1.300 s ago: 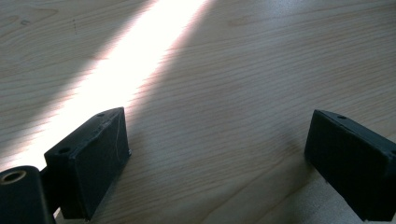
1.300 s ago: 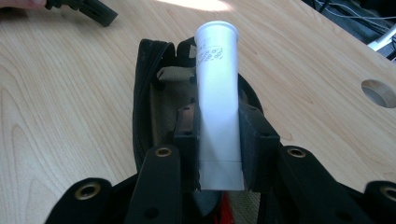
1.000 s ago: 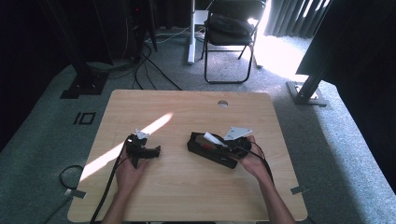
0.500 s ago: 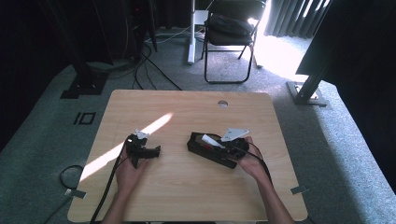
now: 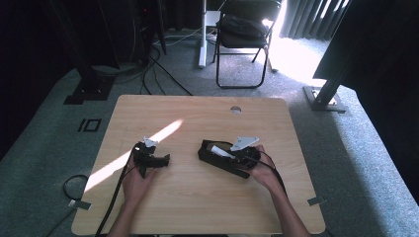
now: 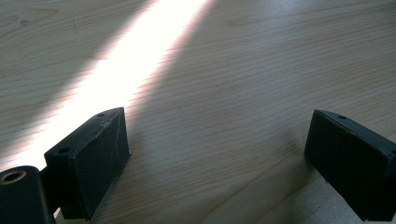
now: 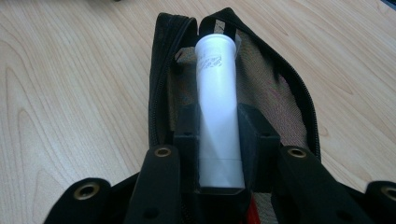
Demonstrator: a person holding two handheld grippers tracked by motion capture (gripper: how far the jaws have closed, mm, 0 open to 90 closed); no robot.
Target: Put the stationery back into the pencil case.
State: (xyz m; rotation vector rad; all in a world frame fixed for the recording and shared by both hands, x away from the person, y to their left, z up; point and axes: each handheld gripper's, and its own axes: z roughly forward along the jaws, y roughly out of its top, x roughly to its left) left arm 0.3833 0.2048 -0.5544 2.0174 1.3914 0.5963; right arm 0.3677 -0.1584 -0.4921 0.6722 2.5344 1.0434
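White tube (image 7: 218, 116), plain and cylindrical with faint grey print near its far end, sits pinched between my right gripper (image 7: 218, 126) pads, lying lengthwise inside the unzipped black mesh-lined pouch (image 7: 275, 93) on the wooden table (image 5: 197, 197). My left gripper (image 6: 224, 154) rests spread wide over bare wood.

Both grippers, left gripper (image 5: 157, 160) and right gripper (image 5: 236, 157), are black, with blocky jaws, brass-ringed screw holes and trailing cables.
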